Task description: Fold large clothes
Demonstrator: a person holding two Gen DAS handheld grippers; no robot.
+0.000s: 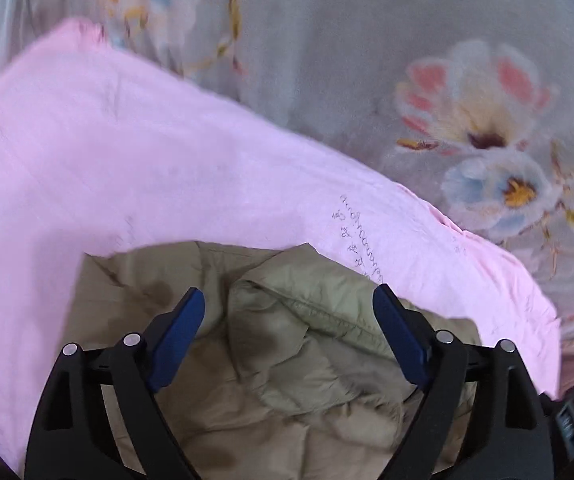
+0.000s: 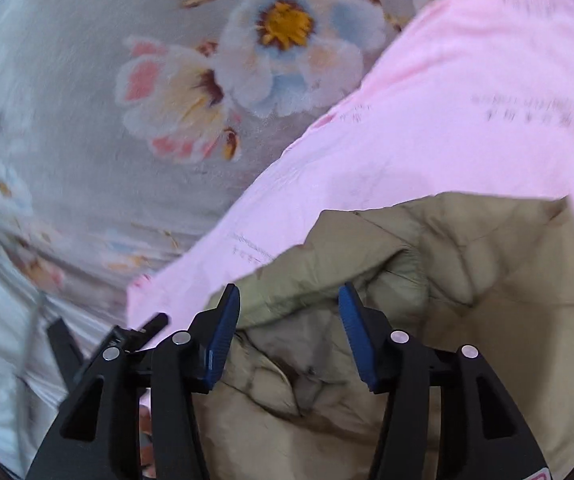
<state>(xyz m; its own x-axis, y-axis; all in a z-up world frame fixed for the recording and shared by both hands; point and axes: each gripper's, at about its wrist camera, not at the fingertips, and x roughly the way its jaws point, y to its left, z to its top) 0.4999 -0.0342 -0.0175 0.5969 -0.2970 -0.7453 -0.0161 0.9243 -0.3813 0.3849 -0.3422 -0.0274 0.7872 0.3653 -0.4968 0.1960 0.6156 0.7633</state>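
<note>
The khaki padded jacket (image 1: 287, 352) lies crumpled just below and beyond my fingers, on a pink sheet (image 1: 127, 168) that is spread over a grey flowered bedcover (image 1: 367, 40). Its near part runs out of the bottom of both views and my own frames cover more of it, so I cannot tell which part is sleeve, collar or hem. Dark patches on the cloth may be shadow or stains; I cannot say which. Both pictures are blurred, and the faint writing on the sheet is unreadable.

My left gripper (image 1: 289, 304) is released, its blue pads (image 1: 179, 340) spread wide above a puffy fold, with nothing pinched between them. My right gripper (image 2: 289, 300) is also released, its pads narrower apart, with a folded edge of the jacket lying between and under them, not pressed.

Only the right view shows the jacket's far right corner against the pink sheet, and a black clip-like piece (image 2: 143, 332) at near left, too blurred to name. Only the left view shows the sheet's far left corner.
</note>
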